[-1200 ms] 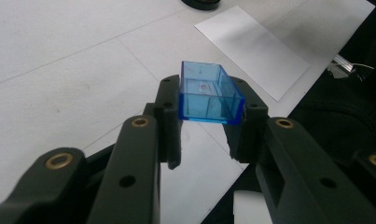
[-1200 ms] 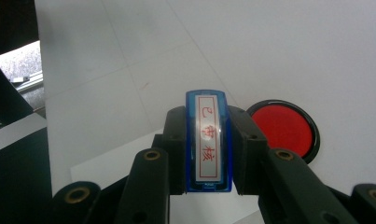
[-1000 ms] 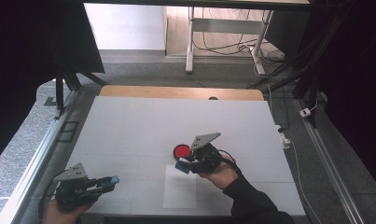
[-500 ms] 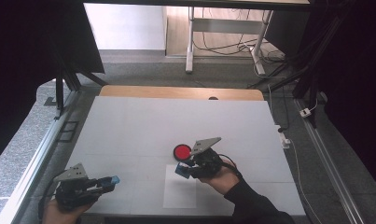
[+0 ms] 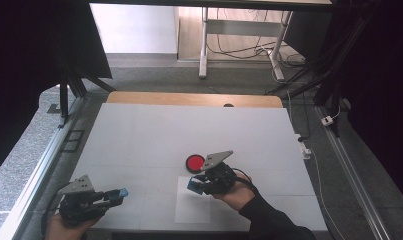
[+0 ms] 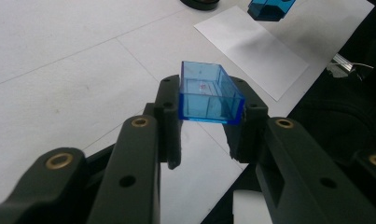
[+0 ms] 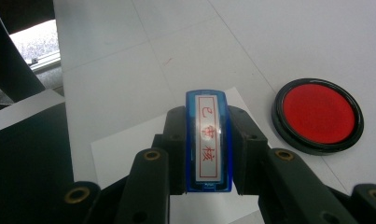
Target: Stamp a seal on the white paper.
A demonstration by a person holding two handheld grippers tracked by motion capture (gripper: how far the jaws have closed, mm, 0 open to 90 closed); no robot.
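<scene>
The left gripper (image 5: 120, 193) is near the front left corner of the white table top (image 5: 154, 135), close to its front edge, and its jaws are closed on a clear blue plastic cap (image 6: 209, 93), an open rectangular box. The right gripper (image 5: 193, 185) is near the middle of the front part, above the far edge of a white sheet of paper (image 5: 193, 206). Its jaws are closed on a blue rectangular stamp (image 7: 209, 142) with red characters on its white face.

A round red ink pad in a black rim (image 5: 194, 162) lies just beside the right gripper, on its far side. The two grippers are well apart, and bare table lies between them. The whole far half of the table is free up to a wooden strip (image 5: 194, 99) at the far edge.

The table stands on a grey carpet floor (image 5: 309, 125). Metal rails (image 5: 34, 170) run along both sides. Behind are black curtains (image 5: 34, 45), white table legs (image 5: 204, 42) and loose cables (image 5: 239, 47).
</scene>
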